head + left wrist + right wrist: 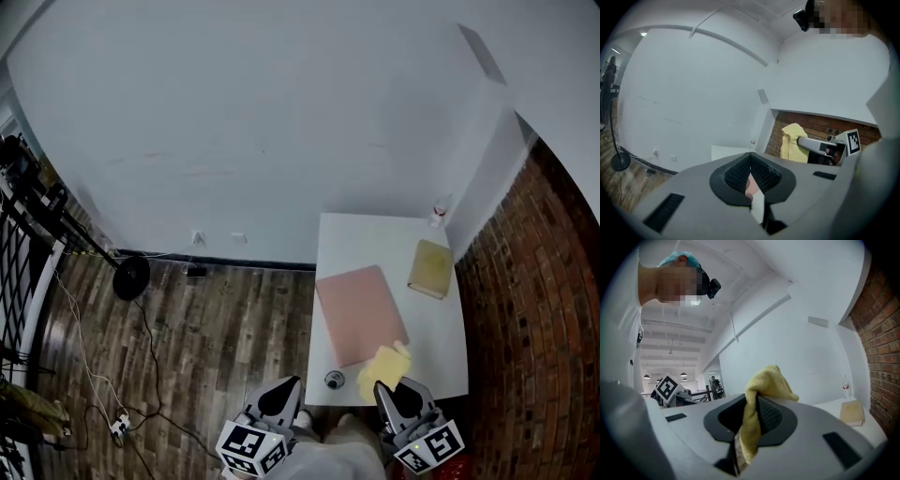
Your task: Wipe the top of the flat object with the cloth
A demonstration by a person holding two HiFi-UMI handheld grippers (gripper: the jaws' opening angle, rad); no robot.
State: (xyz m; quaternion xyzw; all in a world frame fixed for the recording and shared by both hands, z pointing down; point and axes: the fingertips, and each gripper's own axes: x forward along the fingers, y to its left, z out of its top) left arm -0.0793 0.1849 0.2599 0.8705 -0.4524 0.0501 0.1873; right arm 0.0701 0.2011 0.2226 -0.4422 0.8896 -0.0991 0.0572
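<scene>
While the left tool is being held clenched empty, a yellow cloth is being gripped by the right tool.

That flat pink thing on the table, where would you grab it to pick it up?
The pink thing lies flat and thin on the white table, so nothing sticks up to pinch from above. Its far left corner sits right by the table's rim, so probably grip there, coming in level from the left with the left gripper, which is shut and empty.
</scene>
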